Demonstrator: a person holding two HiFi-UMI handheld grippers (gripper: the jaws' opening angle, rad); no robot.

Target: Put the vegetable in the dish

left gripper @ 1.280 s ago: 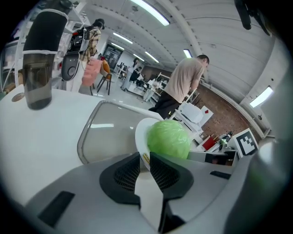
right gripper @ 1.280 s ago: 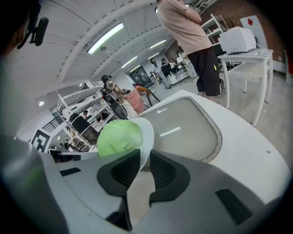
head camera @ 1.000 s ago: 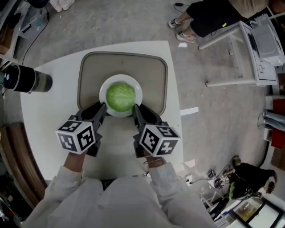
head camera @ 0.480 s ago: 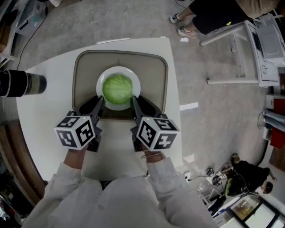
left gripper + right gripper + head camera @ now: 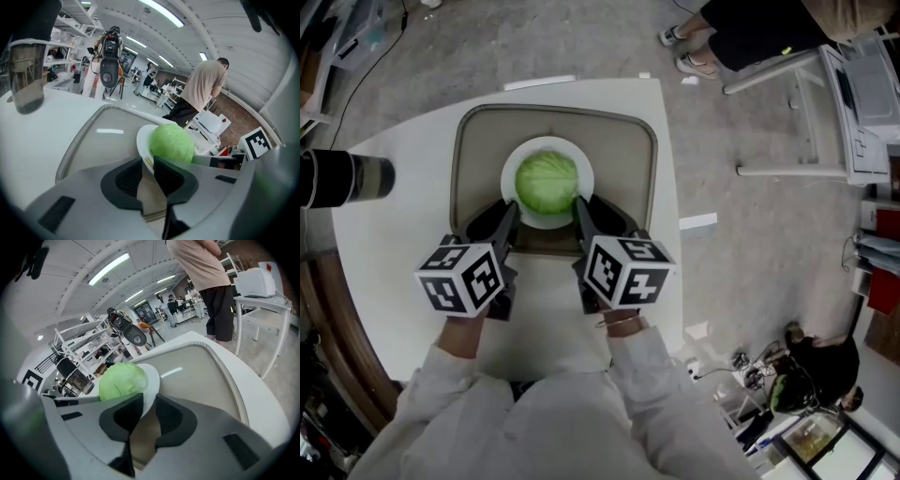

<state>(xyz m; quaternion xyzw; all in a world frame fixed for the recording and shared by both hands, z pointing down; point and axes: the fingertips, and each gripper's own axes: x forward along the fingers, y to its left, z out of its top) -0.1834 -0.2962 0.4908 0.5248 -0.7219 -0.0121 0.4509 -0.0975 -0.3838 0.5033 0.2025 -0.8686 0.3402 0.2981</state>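
Observation:
A round green cabbage (image 5: 547, 183) sits in a white dish (image 5: 507, 180) on a grey tray (image 5: 619, 159) on the white table. My left gripper (image 5: 508, 214) is shut on the dish's near-left rim. My right gripper (image 5: 584, 208) is shut on its near-right rim. In the left gripper view the dish edge (image 5: 142, 139) runs between the left gripper's (image 5: 148, 164) jaws, with the cabbage (image 5: 171, 143) just beyond. In the right gripper view the dish rim (image 5: 151, 380) is pinched by the right gripper (image 5: 149, 401), beside the cabbage (image 5: 123, 379).
A dark cylindrical cup (image 5: 342, 178) stands at the table's left edge, also seen as a cup (image 5: 27, 75) in the left gripper view. A person (image 5: 750, 28) stands beyond the table's far right corner, next to a white frame stand (image 5: 806, 103).
Both grippers and the dish with the cabbage have shifted away from me, from the tray's near rim toward its middle. Both grips are unchanged.

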